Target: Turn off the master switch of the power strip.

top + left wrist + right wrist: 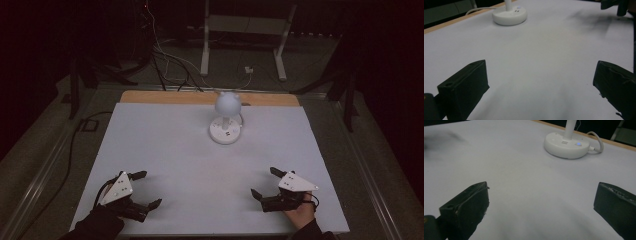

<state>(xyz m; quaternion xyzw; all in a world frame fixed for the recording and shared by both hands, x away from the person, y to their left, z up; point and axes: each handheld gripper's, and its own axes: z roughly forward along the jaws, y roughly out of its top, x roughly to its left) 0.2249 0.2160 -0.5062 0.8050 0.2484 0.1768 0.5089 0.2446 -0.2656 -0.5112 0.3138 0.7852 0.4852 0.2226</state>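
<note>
A small white desk lamp (226,116) with a round head stands on its round base (509,15) toward the back middle of the white table (165,150). The base (566,144) carries a small lit blue button, and a white cable runs off behind it. My left gripper (147,189) rests at the near left corner, open with nothing between its jaws. My right gripper (265,182) rests at the near right, open as well and holding nothing. Both point inward across the table, far short of the lamp.
The table's wooden back edge (165,96) shows beyond the white surface. Behind it on the dark floor lie cables (165,60) and the legs of a white stand (205,45). The room is dim. The other gripper (614,6) shows at the top right of the left gripper view.
</note>
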